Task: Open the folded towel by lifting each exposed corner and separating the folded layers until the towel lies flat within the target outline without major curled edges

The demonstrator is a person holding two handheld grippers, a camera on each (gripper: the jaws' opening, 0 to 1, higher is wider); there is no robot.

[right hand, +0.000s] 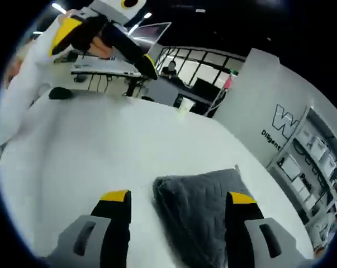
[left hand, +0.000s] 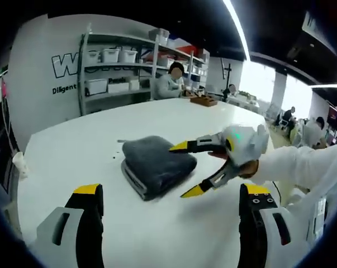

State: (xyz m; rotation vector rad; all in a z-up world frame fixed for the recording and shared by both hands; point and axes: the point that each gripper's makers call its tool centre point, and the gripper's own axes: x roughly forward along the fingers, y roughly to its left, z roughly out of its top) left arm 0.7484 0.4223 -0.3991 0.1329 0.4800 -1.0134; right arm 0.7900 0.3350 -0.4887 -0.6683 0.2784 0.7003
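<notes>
Towel (left hand: 157, 165) still folded on tabletop (left hand: 79, 151). Right gripper (left hand: 191, 169) jaws apart at its near edge; left gripper (left hand: 174, 223) jaws apart, clear. Risk: pinching all layers together, dragging the bundle.

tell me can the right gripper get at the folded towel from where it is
Probably yes. The right gripper hangs open right beside the folded grey towel, its jaws spread toward the near edge, and nothing sits between them on the white table.
</notes>
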